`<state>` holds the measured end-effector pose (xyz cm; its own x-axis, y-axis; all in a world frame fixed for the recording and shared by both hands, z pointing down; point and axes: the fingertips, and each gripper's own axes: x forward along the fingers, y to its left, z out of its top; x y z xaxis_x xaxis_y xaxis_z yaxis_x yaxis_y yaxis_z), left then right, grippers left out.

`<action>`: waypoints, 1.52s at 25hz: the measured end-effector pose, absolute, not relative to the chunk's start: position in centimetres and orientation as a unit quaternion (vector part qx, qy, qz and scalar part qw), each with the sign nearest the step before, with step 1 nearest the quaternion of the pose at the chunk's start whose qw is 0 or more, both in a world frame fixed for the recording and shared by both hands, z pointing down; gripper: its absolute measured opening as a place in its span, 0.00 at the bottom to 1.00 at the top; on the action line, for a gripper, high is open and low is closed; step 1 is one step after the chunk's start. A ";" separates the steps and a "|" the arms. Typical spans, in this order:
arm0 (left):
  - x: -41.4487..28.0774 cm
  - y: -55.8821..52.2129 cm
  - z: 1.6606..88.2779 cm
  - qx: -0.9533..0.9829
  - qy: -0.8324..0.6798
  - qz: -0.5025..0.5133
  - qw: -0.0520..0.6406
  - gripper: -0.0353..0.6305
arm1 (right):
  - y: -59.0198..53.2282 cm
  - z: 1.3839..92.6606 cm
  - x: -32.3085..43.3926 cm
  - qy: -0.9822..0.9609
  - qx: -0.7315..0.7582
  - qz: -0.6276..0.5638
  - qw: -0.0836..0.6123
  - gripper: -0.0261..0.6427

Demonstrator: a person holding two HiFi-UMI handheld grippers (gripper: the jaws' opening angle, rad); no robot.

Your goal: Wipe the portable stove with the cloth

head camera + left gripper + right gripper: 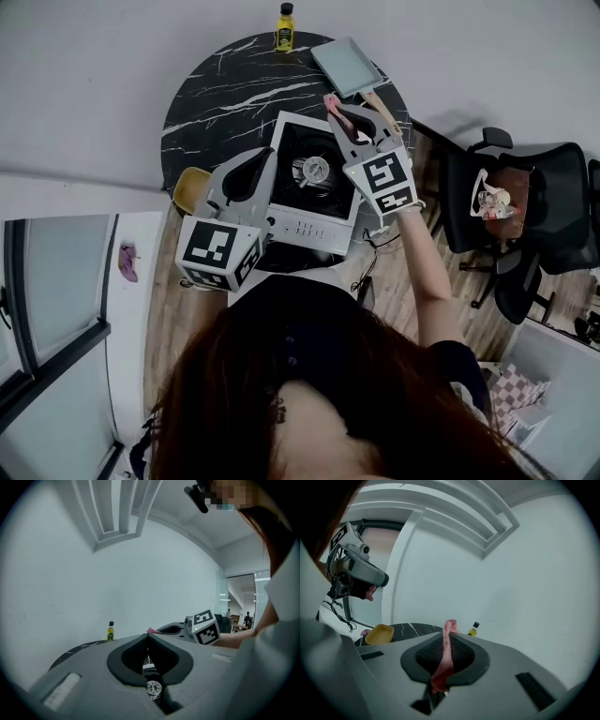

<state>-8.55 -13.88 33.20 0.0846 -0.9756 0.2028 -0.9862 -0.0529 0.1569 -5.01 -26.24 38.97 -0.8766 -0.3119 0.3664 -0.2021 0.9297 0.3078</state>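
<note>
While over stove, cloth within right gripper.

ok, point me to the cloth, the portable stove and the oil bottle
cloth [446,658], right gripper view, middle of the pink strip.
portable stove [309,228], head view, white front panel.
oil bottle [284,31], head view, yellow body.

table: 1 round black top, white veins | near side: 1 portable stove | far edge: 1 yellow bottle, upright | far right: 1 grey square pan, wooden handle | left edge: 1 yellow dish
</note>
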 end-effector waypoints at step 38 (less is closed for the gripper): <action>-9.3 -13.6 37.4 0.676 -0.713 0.026 0.184 0.07 | -28.9 55.4 -14.1 -0.931 -0.124 -0.155 0.307 0.08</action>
<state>-9.26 -13.60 37.39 -0.0172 -0.9544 0.2981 -0.9738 0.0836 0.2115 -14.13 -28.86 55.37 -0.7811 0.1369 0.6093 0.3265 0.9212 0.2116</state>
